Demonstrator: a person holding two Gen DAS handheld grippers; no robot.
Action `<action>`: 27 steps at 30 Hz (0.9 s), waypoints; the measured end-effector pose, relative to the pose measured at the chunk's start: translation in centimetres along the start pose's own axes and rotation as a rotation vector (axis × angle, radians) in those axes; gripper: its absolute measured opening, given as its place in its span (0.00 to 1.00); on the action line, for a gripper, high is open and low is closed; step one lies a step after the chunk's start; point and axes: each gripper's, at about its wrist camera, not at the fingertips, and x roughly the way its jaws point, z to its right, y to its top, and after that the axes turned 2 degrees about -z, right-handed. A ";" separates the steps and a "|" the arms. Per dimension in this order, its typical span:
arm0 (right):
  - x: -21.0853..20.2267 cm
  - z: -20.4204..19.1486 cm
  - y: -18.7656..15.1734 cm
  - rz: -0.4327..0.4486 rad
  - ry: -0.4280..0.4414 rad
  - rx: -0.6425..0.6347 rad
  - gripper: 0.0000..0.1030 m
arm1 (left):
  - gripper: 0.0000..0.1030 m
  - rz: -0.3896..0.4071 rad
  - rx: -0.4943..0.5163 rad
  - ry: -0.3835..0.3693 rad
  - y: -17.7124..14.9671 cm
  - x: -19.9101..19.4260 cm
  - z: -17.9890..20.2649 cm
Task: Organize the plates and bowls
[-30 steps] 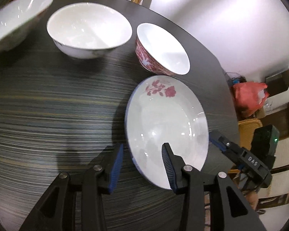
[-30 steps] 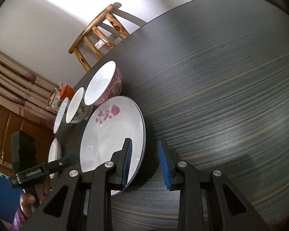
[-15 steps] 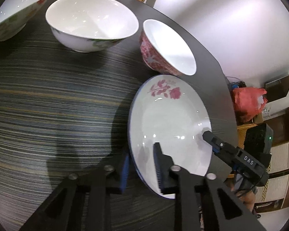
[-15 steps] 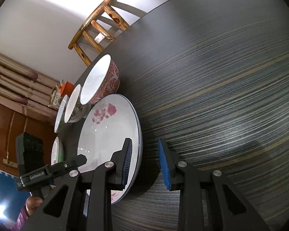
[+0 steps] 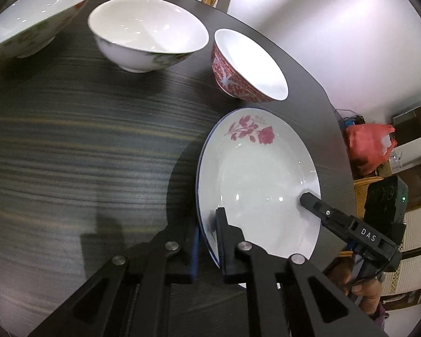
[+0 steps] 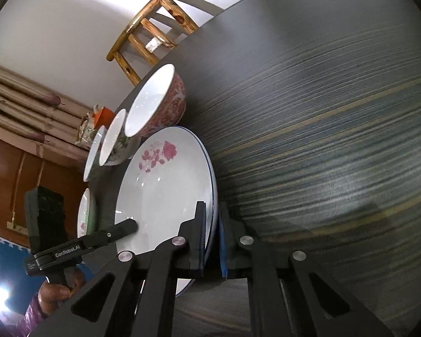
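A white plate with a red rose print and a blue rim line lies on the dark table, below a red patterned bowl. My left gripper is closing on the plate's near left rim, and its pads press on both faces. In the right wrist view the same plate has its right rim pinched between the pads of my right gripper, whose jaws have closed on it. The two grippers hold opposite sides. The right gripper's finger rests on the plate's inner face.
A white bowl and another bowl stand behind on the striped table. A further dish lies near the left hand. A wooden chair stands beyond the table edge, and a red bag sits off to the right.
Both grippers have gone from standing apart around the plate's rim to pinching it. The left jaws closed the most. The hands have hardly shifted.
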 end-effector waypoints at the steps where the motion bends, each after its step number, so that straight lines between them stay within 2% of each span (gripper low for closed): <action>1: -0.1 -0.1 -0.1 -0.004 0.003 -0.003 0.09 | 0.09 0.003 0.002 0.004 -0.2 -0.2 0.0; 9: 0.2 -2.1 -1.8 -0.031 0.034 -0.001 0.09 | 0.10 0.039 -0.037 0.042 -2.1 -3.3 -1.9; 20: 4.6 -9.2 -3.5 -0.148 0.091 -0.084 0.09 | 0.10 0.135 -0.137 0.104 -4.8 -10.2 -8.5; 27: 7.8 -14.8 -4.3 -0.215 0.114 -0.138 0.09 | 0.10 0.209 -0.203 0.134 -5.3 -14.8 -12.9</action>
